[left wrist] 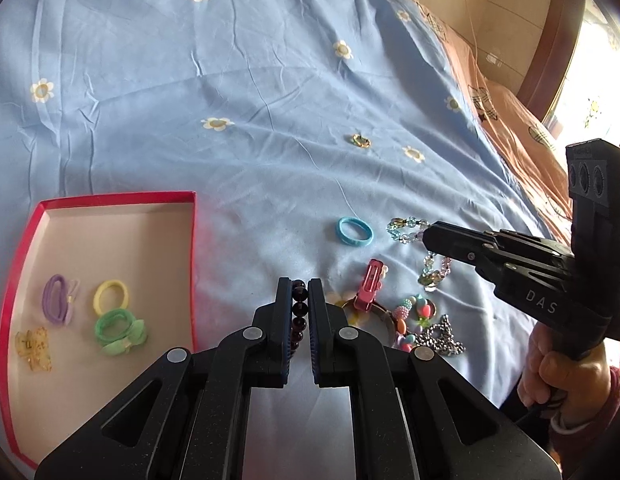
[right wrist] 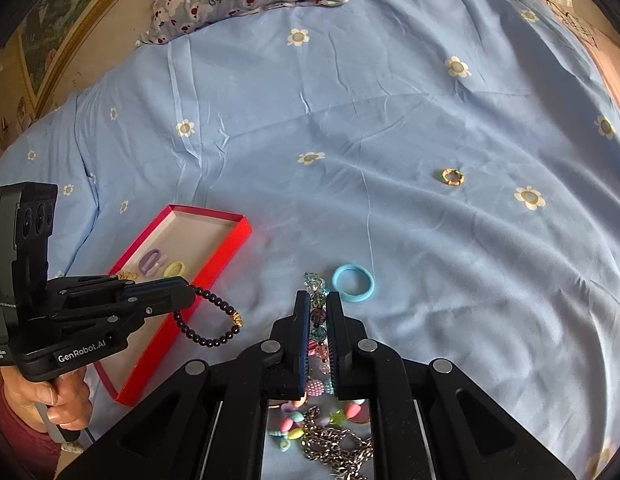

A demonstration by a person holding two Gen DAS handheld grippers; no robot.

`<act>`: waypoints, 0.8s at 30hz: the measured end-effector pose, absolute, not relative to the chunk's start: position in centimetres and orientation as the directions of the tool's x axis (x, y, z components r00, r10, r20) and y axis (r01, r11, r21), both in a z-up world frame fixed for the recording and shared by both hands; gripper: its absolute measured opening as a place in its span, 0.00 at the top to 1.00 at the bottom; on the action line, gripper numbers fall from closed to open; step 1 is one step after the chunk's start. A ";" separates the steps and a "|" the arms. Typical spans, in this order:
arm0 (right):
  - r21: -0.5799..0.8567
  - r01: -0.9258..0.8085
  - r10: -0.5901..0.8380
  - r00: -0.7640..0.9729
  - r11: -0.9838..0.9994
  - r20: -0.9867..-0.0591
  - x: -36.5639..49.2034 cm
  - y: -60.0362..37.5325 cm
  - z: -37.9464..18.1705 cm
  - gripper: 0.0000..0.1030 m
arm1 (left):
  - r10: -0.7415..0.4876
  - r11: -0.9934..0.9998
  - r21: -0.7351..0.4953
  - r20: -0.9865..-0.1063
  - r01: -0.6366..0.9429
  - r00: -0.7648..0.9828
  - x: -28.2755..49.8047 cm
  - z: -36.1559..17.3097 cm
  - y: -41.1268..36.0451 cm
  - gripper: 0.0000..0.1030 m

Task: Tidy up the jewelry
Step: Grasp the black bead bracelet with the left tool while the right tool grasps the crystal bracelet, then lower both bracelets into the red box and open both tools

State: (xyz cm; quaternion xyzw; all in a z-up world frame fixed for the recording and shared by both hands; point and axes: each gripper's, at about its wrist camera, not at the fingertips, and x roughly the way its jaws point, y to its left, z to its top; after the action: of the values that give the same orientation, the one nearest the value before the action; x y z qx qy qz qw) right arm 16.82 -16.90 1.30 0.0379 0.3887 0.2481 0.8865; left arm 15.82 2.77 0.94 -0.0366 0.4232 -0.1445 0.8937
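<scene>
The left gripper pinches a dark round-bead bracelet in its fingers, above the shallow red cardboard box on the blue floral bed sheet. The right gripper clasps a pale crystal-bead bracelet.

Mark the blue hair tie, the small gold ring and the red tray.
Blue elastic hair tie (right wrist: 353, 283), right wrist view, on its near band.
Small gold ring (right wrist: 452, 177), right wrist view, on its rim.
Red cardboard tray (left wrist: 110, 240), left wrist view, on its bare floor.
</scene>
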 end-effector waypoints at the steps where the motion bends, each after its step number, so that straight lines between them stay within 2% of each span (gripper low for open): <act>1: 0.260 -0.418 0.475 0.574 0.870 -0.667 16.7 -16.6 1.5 0.93 | -0.288 0.956 -0.189 -0.742 0.222 0.606 15.5 1.2 3.1 0.94; 12: 0.274 -0.505 0.544 0.529 0.819 -0.651 15.2 -12.2 2.3 0.93 | -0.260 0.964 -0.222 -0.699 0.145 0.666 11.9 3.2 7.6 0.94; 24: 0.300 -0.597 0.619 0.447 0.744 -0.646 14.4 -6.0 2.2 0.93 | -0.198 0.970 -0.241 -0.697 0.035 0.689 10.3 3.2 13.1 0.94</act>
State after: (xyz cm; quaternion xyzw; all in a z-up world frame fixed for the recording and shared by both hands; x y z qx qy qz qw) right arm 14.44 -6.04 2.23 0.0142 0.3857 0.3576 0.8504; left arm 10.30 13.07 3.24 -0.1048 0.3893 -0.0639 0.9129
